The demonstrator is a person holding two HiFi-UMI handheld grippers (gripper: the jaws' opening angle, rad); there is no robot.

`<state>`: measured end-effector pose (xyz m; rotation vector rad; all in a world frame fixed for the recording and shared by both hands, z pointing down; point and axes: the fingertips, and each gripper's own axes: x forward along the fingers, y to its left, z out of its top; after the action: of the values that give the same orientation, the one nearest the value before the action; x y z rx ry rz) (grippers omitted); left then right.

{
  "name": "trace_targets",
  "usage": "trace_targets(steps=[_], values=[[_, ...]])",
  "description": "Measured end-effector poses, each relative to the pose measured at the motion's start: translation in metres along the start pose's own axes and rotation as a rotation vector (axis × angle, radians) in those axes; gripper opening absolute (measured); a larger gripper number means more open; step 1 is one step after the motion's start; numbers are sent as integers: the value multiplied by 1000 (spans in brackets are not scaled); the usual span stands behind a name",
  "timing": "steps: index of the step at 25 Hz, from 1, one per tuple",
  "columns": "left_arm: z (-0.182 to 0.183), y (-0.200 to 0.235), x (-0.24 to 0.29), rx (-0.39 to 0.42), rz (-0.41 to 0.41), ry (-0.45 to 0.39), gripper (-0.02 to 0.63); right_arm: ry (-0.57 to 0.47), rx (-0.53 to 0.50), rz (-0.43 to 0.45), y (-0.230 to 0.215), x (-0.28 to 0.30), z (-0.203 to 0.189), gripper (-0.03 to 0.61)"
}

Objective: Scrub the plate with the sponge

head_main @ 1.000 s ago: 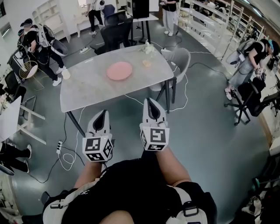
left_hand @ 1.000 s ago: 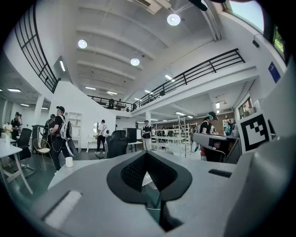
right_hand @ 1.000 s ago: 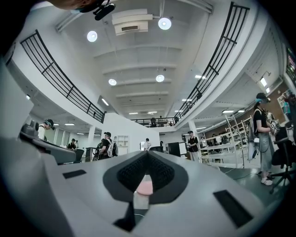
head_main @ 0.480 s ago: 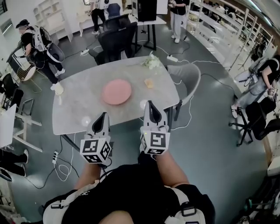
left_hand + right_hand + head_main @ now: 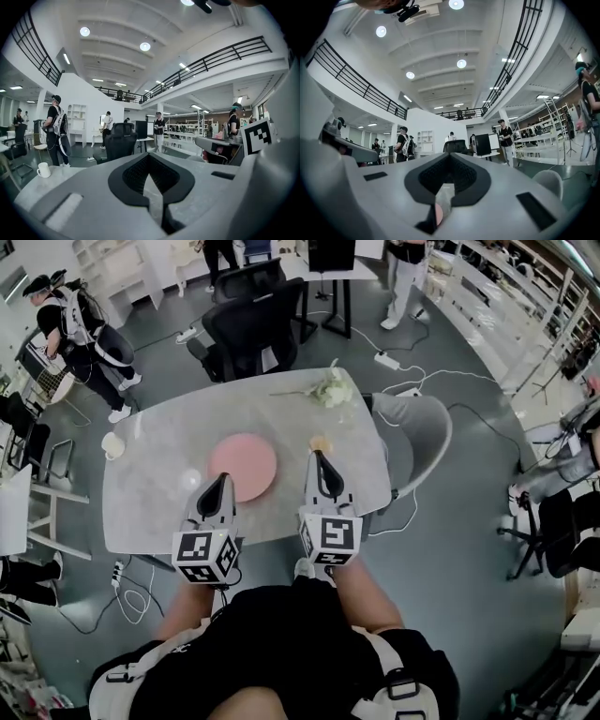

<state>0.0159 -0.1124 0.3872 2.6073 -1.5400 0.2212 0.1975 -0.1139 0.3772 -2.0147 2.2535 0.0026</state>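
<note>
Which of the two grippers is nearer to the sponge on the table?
Right. The right gripper hangs just short of the sponge; the left gripper hangs by the near edge of the pink plate, farther away.

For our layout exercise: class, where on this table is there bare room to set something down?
Bare: between the cup and the plate, and the far left corner of the table. Crowded: the right side, with sponge and flowers.
</note>
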Motion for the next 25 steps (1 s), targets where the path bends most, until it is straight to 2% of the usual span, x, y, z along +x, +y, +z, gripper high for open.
trace_targets(steps=[7,14,18,19,21,25], values=[[3,28,45,11,38,38,3,50,12,33,-11,58,-19,9],[15,45,68,17,39,32,3,59,-3,-10,-24,81,-30,9],[9,51,76,14,36,41,3,128,-26,12,-29,93,-58,11],[7,54,77,13,37,43,3,151,-36,24,-31,97,-66,26],[7,58,77,12,42,41,4,201,-43,45,-35,108,-84,115],[5,66,74,9,56,42,3,304,-66,43,-54,125,-124,133]])
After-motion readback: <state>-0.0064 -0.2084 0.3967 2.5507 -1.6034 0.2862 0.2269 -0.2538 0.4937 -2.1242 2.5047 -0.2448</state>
